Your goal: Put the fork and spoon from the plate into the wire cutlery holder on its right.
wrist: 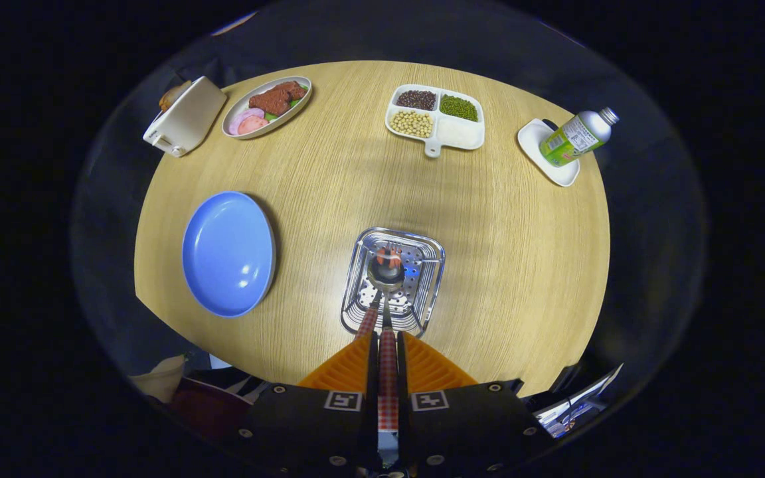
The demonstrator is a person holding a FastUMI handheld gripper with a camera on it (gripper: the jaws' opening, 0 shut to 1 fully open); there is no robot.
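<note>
Hand-held gripper (387,345) at bottom centre was clenched on a checked-handle utensil (388,375), w/ its long axis running straight ahead & its bowl end hanging inside the wire cutlery holder (422,292) just beyond the fingers. Looked like the spoon; a red-tipped piece lay under it. Blue plate (228,252), left of holder, lay bare on the bench (522,252). Next: let go.
</note>
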